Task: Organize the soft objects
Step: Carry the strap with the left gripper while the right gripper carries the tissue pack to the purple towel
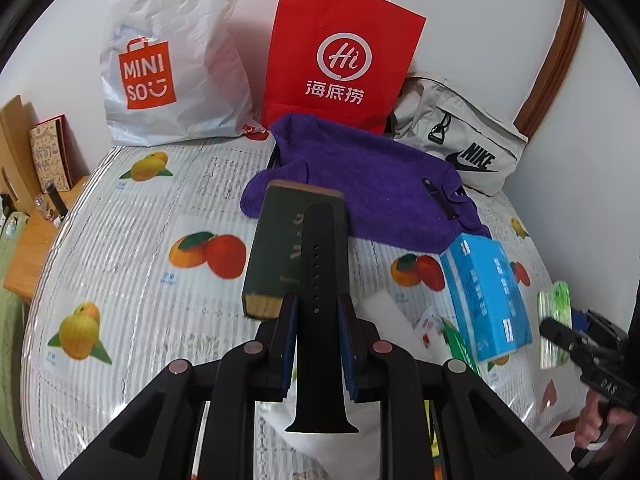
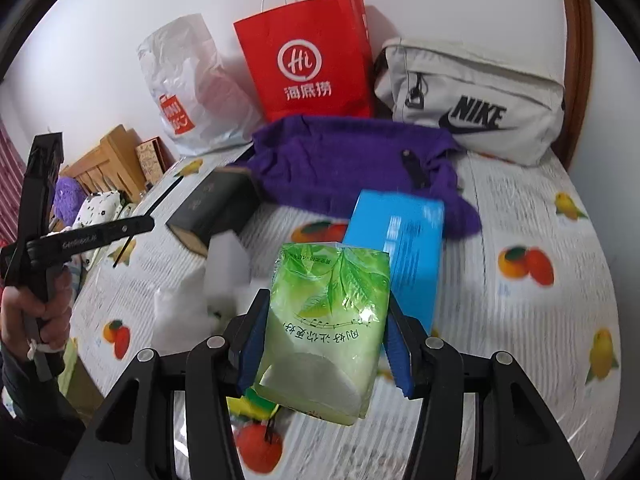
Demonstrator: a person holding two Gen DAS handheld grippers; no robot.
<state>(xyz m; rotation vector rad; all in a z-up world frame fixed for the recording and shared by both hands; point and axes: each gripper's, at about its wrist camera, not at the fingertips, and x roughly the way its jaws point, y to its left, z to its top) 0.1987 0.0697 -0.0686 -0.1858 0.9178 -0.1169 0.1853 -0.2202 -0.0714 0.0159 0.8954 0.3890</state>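
My left gripper [image 1: 318,312] is shut on a black perforated watch strap [image 1: 320,264], which stands upright between its blue pads above the fruit-print table cover [image 1: 132,248]. My right gripper [image 2: 326,312] is shut on a green tissue pack [image 2: 326,320], lifted off the table; it also shows at the right edge of the left wrist view as the tissue pack [image 1: 554,320]. A purple towel [image 1: 368,184] lies crumpled at the back, with a small black item on it. A white sponge block [image 2: 228,268] lies left of the pack.
A white Miniso bag [image 1: 168,60], a red paper bag [image 1: 340,56] and a grey Nike bag [image 1: 460,140] stand along the wall. A dark green box [image 1: 288,248] and a blue box [image 1: 486,292] lie on the cover. Wooden furniture [image 1: 24,248] is at the left edge.
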